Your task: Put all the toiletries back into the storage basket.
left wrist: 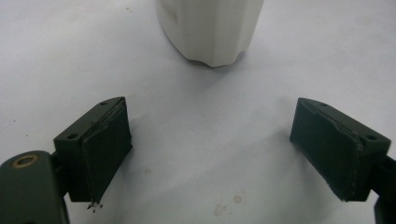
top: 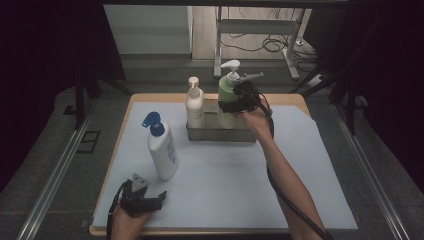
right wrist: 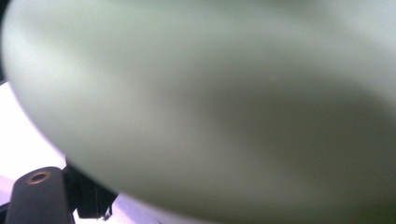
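White paper covers your worktop (top: 220, 180), where your left tool (top: 150, 200) rests at lower left with jaws wide and empty below the blue-pump bottle (top: 162, 150), while upper centre your right tool (top: 227, 106) grips the green bottle (top: 226, 92) in the metal tray (top: 215, 134).

Setting: a lab or recording bay.
Enclosure: dark curtains (top: 45, 65) at 9 and 3 o'clock.
Work surface: wooden table (top: 150, 97) under a white sheet (top: 235, 175).
Floor, 12 o'clock: loose cables (top: 272, 44), metal stand legs (top: 218, 45).
Sides: aluminium rails (top: 60, 165).
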